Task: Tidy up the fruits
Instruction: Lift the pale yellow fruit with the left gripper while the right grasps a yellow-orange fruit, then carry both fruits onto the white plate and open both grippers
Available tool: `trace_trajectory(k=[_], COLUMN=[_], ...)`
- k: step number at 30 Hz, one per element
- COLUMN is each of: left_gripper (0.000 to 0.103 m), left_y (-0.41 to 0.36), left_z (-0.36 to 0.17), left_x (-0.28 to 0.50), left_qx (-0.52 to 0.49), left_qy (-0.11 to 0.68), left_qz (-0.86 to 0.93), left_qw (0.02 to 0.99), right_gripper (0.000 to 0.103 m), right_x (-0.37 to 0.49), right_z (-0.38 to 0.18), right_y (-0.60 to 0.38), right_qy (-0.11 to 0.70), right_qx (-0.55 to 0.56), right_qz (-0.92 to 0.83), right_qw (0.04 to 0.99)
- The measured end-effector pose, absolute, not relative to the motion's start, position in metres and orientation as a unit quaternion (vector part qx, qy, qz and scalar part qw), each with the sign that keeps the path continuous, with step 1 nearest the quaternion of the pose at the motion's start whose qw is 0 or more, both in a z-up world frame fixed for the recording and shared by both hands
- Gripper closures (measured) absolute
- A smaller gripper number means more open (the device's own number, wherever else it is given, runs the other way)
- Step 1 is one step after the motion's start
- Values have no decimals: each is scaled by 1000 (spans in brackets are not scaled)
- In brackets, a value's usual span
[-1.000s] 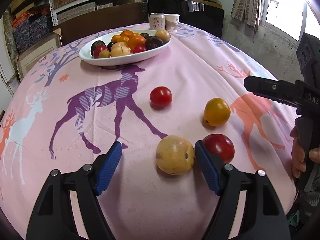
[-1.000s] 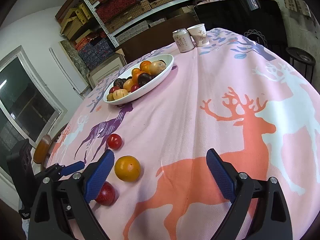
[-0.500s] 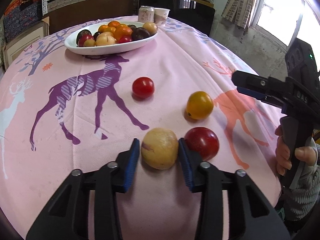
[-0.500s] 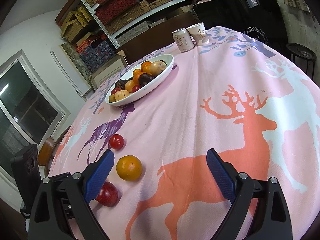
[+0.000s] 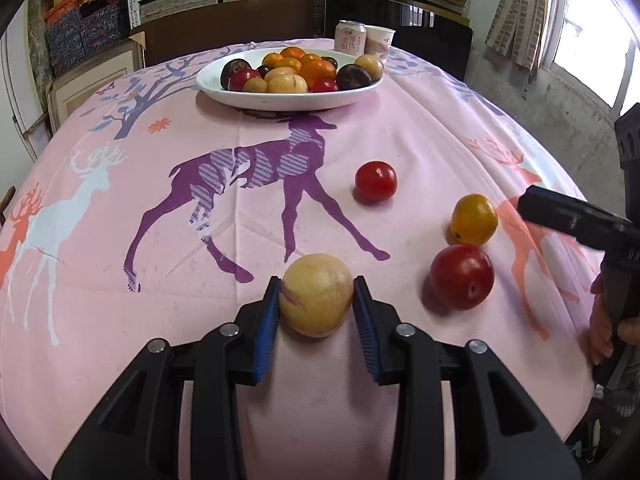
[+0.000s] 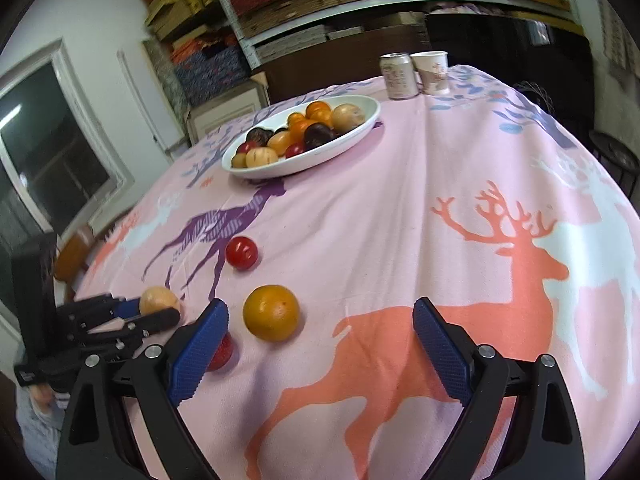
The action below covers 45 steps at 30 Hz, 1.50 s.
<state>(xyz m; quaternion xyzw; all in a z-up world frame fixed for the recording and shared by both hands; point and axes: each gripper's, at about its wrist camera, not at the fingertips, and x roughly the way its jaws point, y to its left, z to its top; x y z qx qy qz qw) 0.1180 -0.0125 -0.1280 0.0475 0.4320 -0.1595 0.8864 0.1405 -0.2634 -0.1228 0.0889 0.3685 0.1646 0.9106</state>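
Note:
A pale yellow round fruit (image 5: pixel 316 300) sits between the blue pads of my left gripper (image 5: pixel 316 282), which is shut on it near the table's front edge. I cannot tell whether the fruit touches the cloth. To its right lie a large red fruit (image 5: pixel 462 277), an orange fruit (image 5: pixel 474 219) and a small red tomato (image 5: pixel 376 181). My right gripper (image 6: pixel 320 308) stands open just above the cloth. The orange fruit (image 6: pixel 271 312) lies just inside its left finger, and the red fruit (image 6: pixel 221 354) is half hidden behind that finger. The white oval bowl (image 5: pixel 288 102) at the back holds several fruits.
A drink can (image 5: pixel 351 36) and a paper cup (image 5: pixel 378 42) stand behind the bowl. The round table wears a pink deer-print cloth (image 5: pixel 120 240). Shelves, boxes and a dark chair ring the far side. A hand (image 5: pixel 604 332) holds the right gripper's handle at the table's right edge.
My left gripper went from wide open to shut on the pale yellow fruit, then shifted sideways with it. My right gripper rolled and slid toward the orange fruit, staying open.

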Motion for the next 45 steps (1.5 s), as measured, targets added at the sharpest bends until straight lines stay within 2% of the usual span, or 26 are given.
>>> trace_trajectory(k=[1, 2, 4, 5, 6, 12, 13, 14, 22, 38, 45], left_gripper=[67, 67, 67, 67, 67, 67, 67, 67, 68, 68, 68], left_y=[-13, -14, -15, -14, -13, -15, -15, -14, -2, -3, 2], left_z=[-128, -129, -131, -132, -132, -133, -132, -132, -132, -131, -109], left_x=[118, 118, 119, 121, 121, 120, 120, 120, 127, 130, 147], left_qx=[50, 54, 59, 56, 53, 57, 53, 46, -2, -3, 1], left_qy=[431, 431, 437, 441, 440, 440, 441, 441, 444, 445, 422], left_qz=[-159, -158, -153, -154, -155, -154, -156, -159, -180, -174, -163], left_qw=[887, 887, 884, 883, 883, 883, 883, 882, 878, 878, 892], right_gripper=[9, 14, 30, 46, 54, 55, 57, 65, 65, 65, 65], right_x=[140, 140, 141, 143, 145, 152, 155, 156, 168, 175, 161], right_z=[-122, -122, -120, -121, -122, -123, -127, -129, -129, -126, -116], right_y=[-259, -254, -242, -236, -231, -209, -203, -200, -192, -188, -218], right_qy=[370, 370, 375, 380, 386, 398, 409, 413, 415, 400, 387], right_qx=[77, 63, 32, 17, 10, -33, -42, -44, -36, -25, 11], right_qz=[166, 168, 169, 169, 176, 183, 185, 187, 195, 206, 206], right_qw=[911, 912, 911, 909, 905, 899, 893, 890, 888, 893, 899])
